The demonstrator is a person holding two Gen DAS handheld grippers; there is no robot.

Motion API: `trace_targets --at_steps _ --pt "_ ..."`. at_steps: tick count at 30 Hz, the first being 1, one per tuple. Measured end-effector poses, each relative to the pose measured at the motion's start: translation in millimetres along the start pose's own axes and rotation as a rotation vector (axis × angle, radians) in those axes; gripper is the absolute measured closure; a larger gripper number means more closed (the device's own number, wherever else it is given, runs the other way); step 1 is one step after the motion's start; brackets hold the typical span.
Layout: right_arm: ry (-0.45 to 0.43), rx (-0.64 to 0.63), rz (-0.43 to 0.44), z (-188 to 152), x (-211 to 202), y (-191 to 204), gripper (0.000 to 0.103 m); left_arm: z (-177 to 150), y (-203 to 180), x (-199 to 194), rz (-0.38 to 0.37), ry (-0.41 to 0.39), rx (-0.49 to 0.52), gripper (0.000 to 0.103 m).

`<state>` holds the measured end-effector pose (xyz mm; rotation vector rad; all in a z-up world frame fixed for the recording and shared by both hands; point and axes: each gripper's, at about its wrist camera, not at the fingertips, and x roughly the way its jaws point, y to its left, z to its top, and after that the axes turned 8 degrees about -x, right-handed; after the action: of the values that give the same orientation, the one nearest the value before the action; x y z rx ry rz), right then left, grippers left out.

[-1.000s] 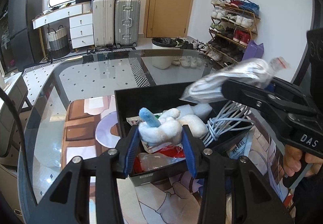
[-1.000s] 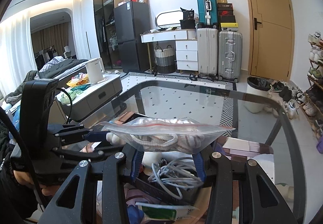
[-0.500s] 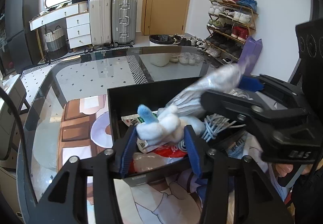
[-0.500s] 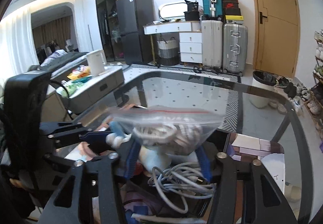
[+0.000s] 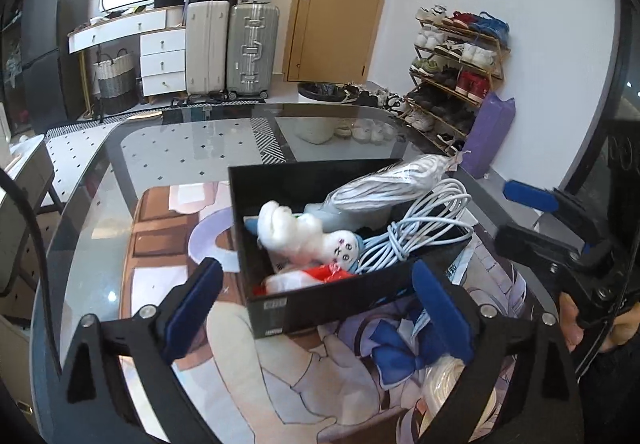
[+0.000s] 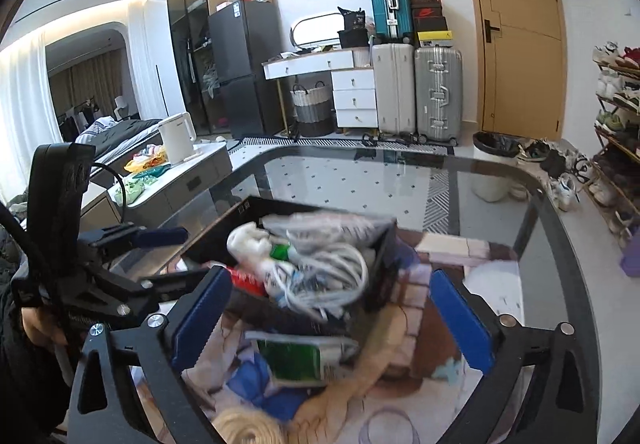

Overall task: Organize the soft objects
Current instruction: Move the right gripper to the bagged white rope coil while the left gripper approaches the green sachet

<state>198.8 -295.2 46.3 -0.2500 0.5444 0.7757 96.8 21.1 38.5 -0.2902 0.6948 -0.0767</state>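
Observation:
A black box (image 5: 320,308) (image 6: 386,244) stands on the glass table. In it lie a white plush toy (image 5: 304,234) (image 6: 246,240), a coil of white cable (image 5: 416,228) (image 6: 332,276) and a red packet (image 5: 330,272). A clear zip bag of cords (image 5: 394,184) (image 6: 328,224) rests across the box's far side. My left gripper (image 5: 316,308) (image 6: 172,256) hangs in front of the box, its jaws opening and holding nothing. My right gripper (image 6: 330,320) (image 5: 516,218) is to the right of the box, jaws also opening, with nothing gripped between them.
A printed mat (image 5: 248,364) covers the glass table (image 5: 168,148) under the box. A green-and-white packet (image 6: 304,358) lies in front of the box, and a pale rope coil (image 6: 248,430) sits nearer me. The table's far edge faces suitcases and a shoe rack.
The left jaws let go of the plush toy, which now lies in the box. The right jaws released the zip bag onto the box. Both grippers drew back and spread wide.

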Motion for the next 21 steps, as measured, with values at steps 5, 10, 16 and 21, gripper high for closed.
trace_targets --at_steps 5,10,16,21 --pt "0.021 0.039 -0.007 -18 -17 2 0.001 -8 4 -7 0.037 -0.023 0.006 0.0" --pt "0.063 0.034 -0.026 -34 -25 10 0.001 -13 4 -16 0.036 -0.036 0.01 0.0" --pt "0.134 0.008 -0.016 -51 -18 25 0.001 -24 2 -20 0.058 -0.032 0.03 0.0" --pt "0.188 -0.016 0.015 -59 -9 36 0.001 -32 -1 -20 0.076 -0.022 0.048 0.0"
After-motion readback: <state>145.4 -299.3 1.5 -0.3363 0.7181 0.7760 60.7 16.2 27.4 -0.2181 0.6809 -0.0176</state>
